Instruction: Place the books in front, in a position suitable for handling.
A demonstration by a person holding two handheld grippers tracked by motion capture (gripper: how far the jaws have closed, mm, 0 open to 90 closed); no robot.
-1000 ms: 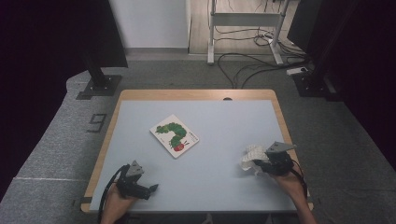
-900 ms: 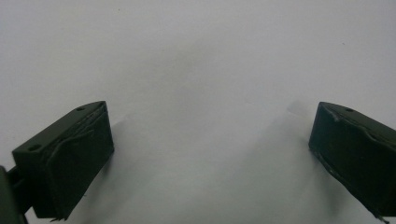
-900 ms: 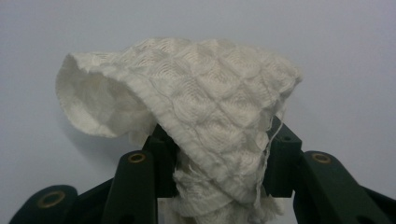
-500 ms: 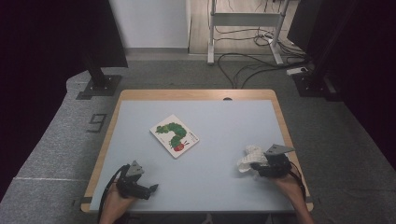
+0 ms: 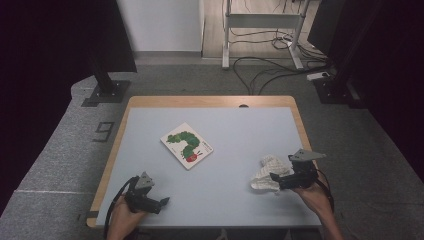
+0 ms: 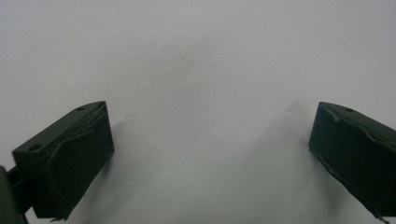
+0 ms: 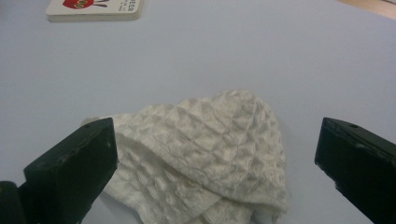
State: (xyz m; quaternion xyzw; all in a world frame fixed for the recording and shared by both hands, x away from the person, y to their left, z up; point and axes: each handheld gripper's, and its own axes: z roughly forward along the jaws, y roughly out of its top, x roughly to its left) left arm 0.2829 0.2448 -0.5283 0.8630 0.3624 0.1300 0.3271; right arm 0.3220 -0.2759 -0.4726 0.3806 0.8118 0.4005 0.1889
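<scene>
Hovering: right gripper (image 5: 278,179), jaws just opened wide, gripping nothing | white waffle-weave cloth (image 7: 205,154) crumpled near tabletop (image 5: 230,150) right edge, directly ahead between the jaws | left gripper (image 6: 205,163) wide open, empty, near front-left corner, well apart.

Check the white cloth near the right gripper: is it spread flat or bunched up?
Bunched up. The white waffle-textured cloth lies in a crumpled, layered heap on the table, overlapping folds visible in the right gripper view.
</scene>
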